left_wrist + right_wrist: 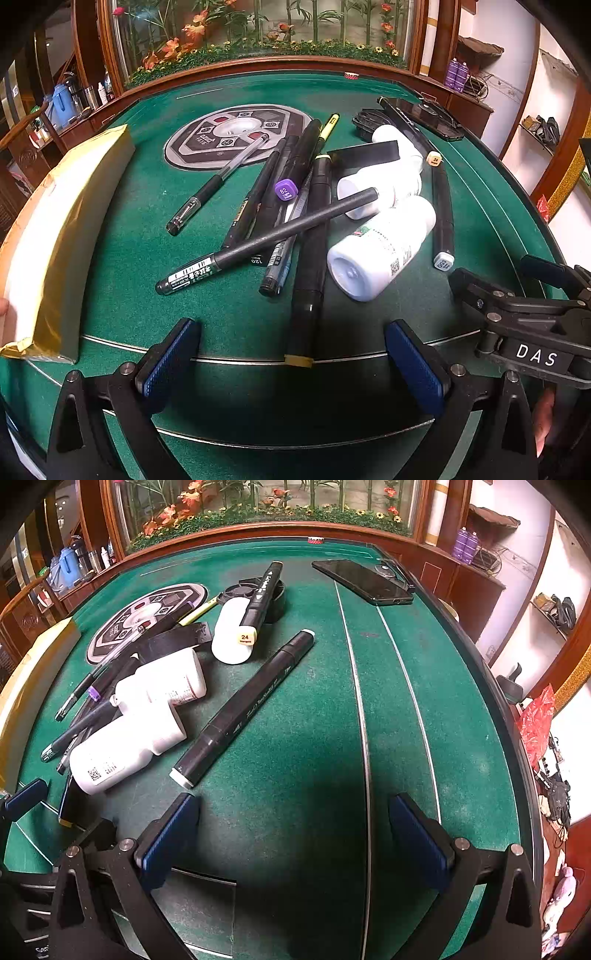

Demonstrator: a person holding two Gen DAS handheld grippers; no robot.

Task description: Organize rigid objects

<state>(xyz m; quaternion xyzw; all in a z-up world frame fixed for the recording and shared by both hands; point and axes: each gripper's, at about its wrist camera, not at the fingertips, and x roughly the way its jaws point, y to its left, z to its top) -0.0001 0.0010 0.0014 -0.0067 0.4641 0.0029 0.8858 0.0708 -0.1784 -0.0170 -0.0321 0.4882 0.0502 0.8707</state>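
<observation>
The pile of pens and markers [280, 206] lies on the green table [122, 229], just right of the round grey centre plate [236, 136], with three white bottles [380, 251] touching its right side. A thin black pen [266, 240] lies across the others, and one marker shows a purple cap [286, 190] marked 82.

The left gripper [291, 365] is spread wide and holds nothing; a long black marker [308, 280] points between its blue pads [166, 362]. The right gripper [295, 842] is also spread and empty, over bare felt.

Only the right wrist view shows a black phone [364, 581] far right of the plate, and a separate black marker [243, 709] beside the bottles. Only the left view shows the whole gold box [55, 236] left of the plate.
</observation>
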